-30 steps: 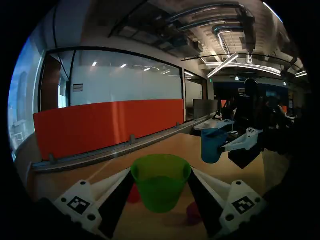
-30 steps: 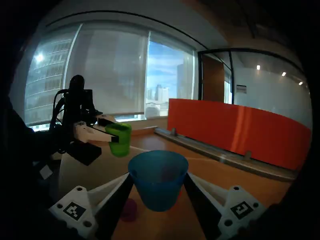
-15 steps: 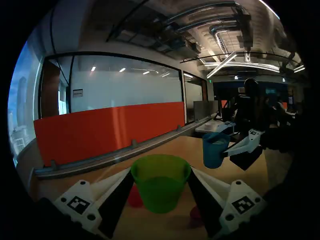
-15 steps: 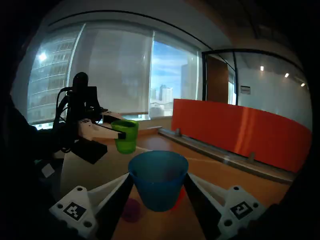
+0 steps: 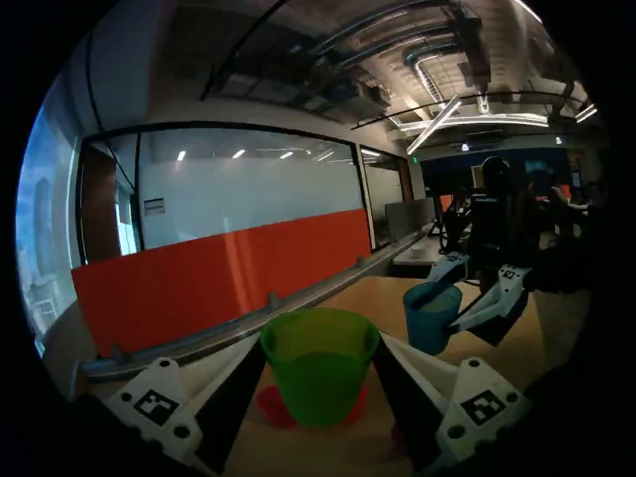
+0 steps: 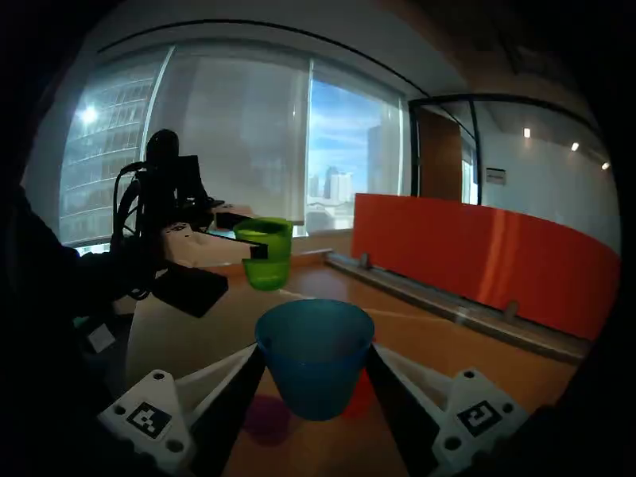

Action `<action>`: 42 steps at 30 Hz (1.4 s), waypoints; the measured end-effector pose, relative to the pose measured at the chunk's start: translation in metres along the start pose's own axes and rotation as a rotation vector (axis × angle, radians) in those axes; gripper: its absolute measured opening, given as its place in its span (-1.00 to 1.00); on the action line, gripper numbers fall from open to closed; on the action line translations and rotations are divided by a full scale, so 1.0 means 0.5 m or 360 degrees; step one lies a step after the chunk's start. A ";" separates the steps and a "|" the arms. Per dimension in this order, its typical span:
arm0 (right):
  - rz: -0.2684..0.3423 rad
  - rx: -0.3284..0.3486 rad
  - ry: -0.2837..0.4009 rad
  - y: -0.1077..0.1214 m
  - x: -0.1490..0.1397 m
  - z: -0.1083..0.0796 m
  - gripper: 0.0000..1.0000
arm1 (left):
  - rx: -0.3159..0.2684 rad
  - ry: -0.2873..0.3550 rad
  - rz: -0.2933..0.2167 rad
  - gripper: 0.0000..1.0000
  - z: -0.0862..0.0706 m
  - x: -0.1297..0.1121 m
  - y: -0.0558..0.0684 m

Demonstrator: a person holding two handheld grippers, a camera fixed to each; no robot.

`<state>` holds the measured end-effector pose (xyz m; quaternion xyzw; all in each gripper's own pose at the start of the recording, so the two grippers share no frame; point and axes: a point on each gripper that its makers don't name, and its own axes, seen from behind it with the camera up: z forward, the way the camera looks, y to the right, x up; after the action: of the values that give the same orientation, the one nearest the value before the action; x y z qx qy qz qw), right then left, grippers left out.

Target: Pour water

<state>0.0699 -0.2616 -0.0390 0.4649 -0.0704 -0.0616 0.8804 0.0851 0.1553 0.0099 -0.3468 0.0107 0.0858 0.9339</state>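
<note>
Since half a second ago the green cup (image 6: 266, 264) has shifted right and slightly up in the right gripper view. In the left gripper view the blue cup (image 5: 432, 318) sits lower in frame, and more of a red thing (image 5: 274, 405) on the worktop (image 5: 366, 296) shows under the green cup. Left tool (image 5: 319, 346): both fingers pressed on the green cup's sides, cup upright at lower centre of that view. Right tool (image 6: 314, 354): clamped the same way on the blue cup, upright, lower centre of the right gripper view. Both cups are held above the worktop, apart from each other, rims not touching. Water level in either cup: cannot tell. A purple thing (image 6: 266, 417) lies on the worktop at lower left of the blue cup. An orange panel (image 6: 493, 254) runs along the far edge of the worktop.
</note>
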 end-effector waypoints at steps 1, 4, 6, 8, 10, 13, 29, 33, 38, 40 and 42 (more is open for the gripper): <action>0.0001 0.0007 -0.0001 -0.003 -0.001 0.002 0.76 | 0.0003 -0.0002 0.0014 0.75 0.001 0.002 0.000; 0.0006 0.0031 -0.0005 -0.013 -0.005 0.010 0.76 | 0.0010 -0.0006 0.0058 0.75 0.005 0.010 0.000; 0.0010 0.0049 -0.0006 -0.020 -0.007 0.015 0.76 | 0.0012 -0.0009 0.0091 0.75 0.007 0.015 0.001; 0.0011 0.0064 -0.0010 -0.026 -0.010 0.021 0.76 | 0.0018 -0.0011 0.0134 0.74 0.010 0.022 0.002; 0.0011 0.0077 -0.0014 -0.032 -0.013 0.026 0.76 | 0.0024 -0.0014 0.0174 0.75 0.013 0.027 0.003; 0.0010 0.0096 -0.0020 -0.040 -0.017 0.032 0.76 | 0.0030 -0.0020 0.0238 0.75 0.018 0.034 0.007; 0.0010 0.0161 -0.0025 -0.065 -0.023 0.048 0.76 | 0.0056 -0.0016 0.0500 0.75 0.034 0.078 0.020; 0.0005 0.0174 -0.0026 -0.070 -0.024 0.052 0.75 | 0.0050 -0.0015 0.0569 0.75 0.036 0.087 0.026; 0.0010 0.0184 -0.0017 -0.075 -0.019 0.057 0.75 | 0.0050 -0.0021 0.0647 0.75 0.040 0.096 0.032; 0.0011 0.0188 -0.0015 -0.077 -0.018 0.058 0.75 | 0.0050 -0.0022 0.0673 0.75 0.041 0.100 0.033; 0.0010 0.0191 -0.0013 -0.079 -0.018 0.059 0.75 | 0.0050 -0.0023 0.0699 0.75 0.042 0.104 0.034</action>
<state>0.0542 -0.3061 -0.0557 0.5163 -0.0792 -0.0563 0.8509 0.1328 0.1896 0.0105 -0.3210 0.0807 0.2894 0.8982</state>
